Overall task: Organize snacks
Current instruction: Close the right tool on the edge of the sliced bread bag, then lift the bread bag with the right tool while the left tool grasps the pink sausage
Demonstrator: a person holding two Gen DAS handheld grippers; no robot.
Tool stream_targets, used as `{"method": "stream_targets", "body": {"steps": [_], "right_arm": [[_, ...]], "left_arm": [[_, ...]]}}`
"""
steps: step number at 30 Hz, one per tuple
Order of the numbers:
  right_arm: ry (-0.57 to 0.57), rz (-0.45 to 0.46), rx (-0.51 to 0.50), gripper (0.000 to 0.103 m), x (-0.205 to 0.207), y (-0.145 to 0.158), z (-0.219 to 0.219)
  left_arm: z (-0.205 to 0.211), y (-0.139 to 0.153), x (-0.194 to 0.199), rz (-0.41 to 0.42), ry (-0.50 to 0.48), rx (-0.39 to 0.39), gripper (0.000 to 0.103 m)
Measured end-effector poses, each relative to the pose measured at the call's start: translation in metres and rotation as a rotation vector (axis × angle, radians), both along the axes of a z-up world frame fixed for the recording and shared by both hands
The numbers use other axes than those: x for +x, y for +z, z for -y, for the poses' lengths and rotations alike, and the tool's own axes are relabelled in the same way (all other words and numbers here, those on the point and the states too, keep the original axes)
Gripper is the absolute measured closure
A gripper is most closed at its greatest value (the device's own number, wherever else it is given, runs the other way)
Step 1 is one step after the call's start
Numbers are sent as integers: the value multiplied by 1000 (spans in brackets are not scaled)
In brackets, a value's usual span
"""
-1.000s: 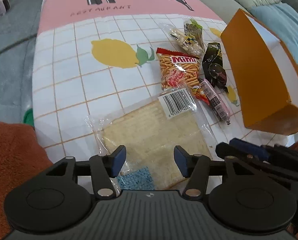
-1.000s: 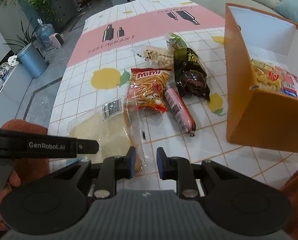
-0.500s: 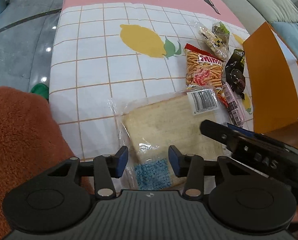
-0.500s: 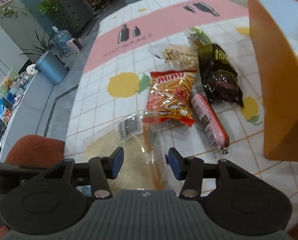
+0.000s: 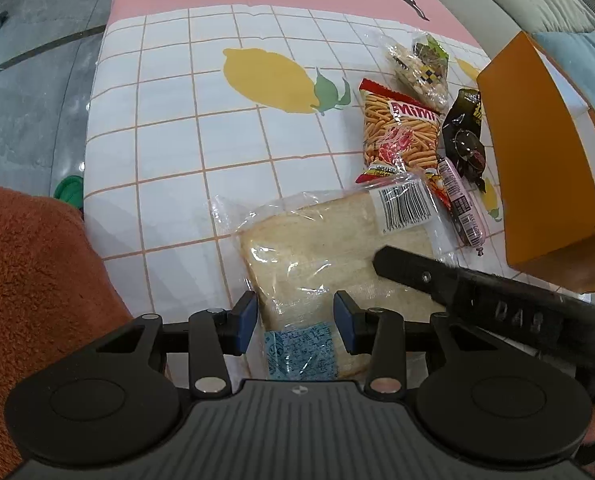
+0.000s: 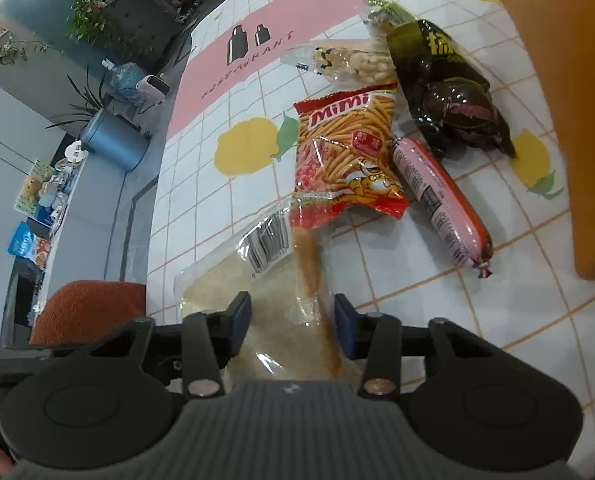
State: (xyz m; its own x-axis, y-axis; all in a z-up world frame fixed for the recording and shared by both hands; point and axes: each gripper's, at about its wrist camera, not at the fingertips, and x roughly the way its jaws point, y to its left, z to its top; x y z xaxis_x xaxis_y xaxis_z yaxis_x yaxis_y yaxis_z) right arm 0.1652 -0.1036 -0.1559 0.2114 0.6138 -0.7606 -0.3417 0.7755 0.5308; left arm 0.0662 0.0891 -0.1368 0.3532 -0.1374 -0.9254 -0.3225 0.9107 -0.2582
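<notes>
Snacks on the tabletop (image 5: pixel 169 128), five counted: one bagged bread slice (image 5: pixel 329 248), one Mimi stick bag (image 6: pixel 347 156), one pink sausage (image 6: pixel 441 204), one dark packet (image 6: pixel 449 96), one clear puffed-snack bag (image 6: pixel 357 62). One orange box (image 5: pixel 537 152) stands at the right edge. My left fingers (image 5: pixel 295 322) and right fingers (image 6: pixel 293 322) each straddle the bread's near end at lower centre, jaws partly open after narrowing; whether the pads press it I cannot tell.
</notes>
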Motion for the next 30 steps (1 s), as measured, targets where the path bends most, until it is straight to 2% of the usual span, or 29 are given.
{"method": "stream_targets", "body": {"steps": [5,10,13,18,24,30], "right_arm": [[44,97,-58,75,-19,18,-3],[27,151,-73,81,-34,40,8],[7,195,-102,83,-39,56,15],[-50,251,-148,85,-43,80,35],[-120,351,-197,85,-47,120,68],[-171,481,-265,86,-39,170,100]], "left_arm": [[1,7,-3,27,-9,17,56],[14,25,-3,77,-66,54,56],[23,37,-1,115,-109,63,51],[37,65,5,193,-173,65,41],[57,97,25,243,-222,86,40],[77,112,53,254,-255,58,39]]}}
